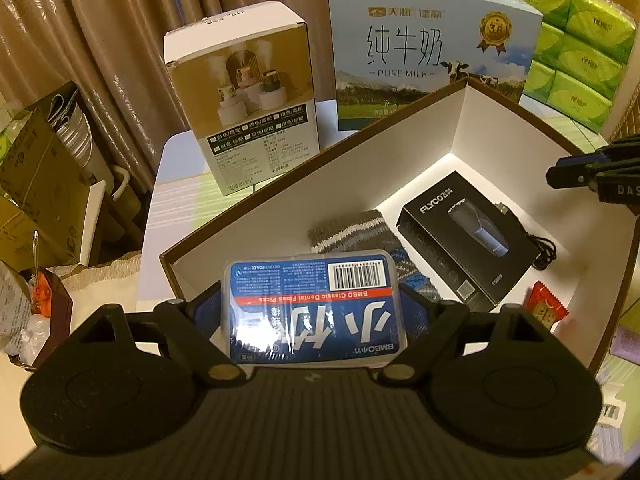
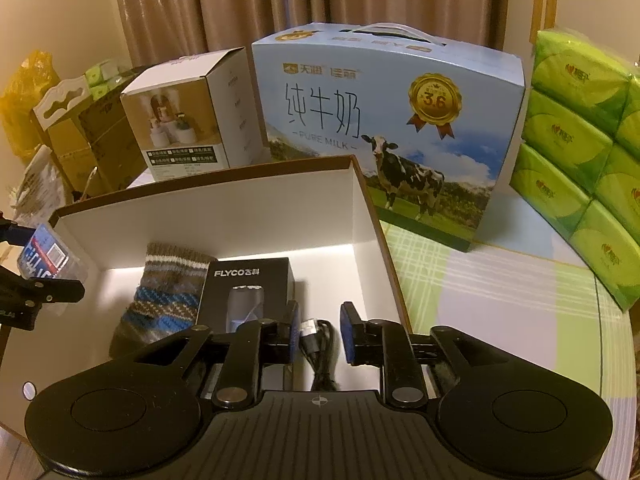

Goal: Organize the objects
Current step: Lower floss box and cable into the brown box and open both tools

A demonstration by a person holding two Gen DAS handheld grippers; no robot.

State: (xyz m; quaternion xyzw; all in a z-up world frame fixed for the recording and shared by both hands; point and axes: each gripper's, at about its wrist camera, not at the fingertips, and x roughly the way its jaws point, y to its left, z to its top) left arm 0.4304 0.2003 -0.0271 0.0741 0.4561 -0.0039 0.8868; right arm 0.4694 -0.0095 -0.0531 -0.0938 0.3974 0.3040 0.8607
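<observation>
- Two grippers hang over the open carton point(image 1: 372, 148): the left gripper point(image 1: 314, 312) clamps a glossy plastic floss-pick case point(image 1: 312, 304) by the carton's near corner.
- The right gripper point(image 2: 320, 330) stands slightly parted, pads clear of the black cable point(image 2: 318, 344) lying between them.
- Beyond, a knitted striped sock point(image 2: 168, 292) touches a matte black shaver box point(image 2: 244, 292) on the carton's white floor.
- Farther off, a milk box point(image 2: 384, 128) stands on the checked table point(image 2: 500, 300); curtains point(image 2: 280, 0) hang behind.
</observation>
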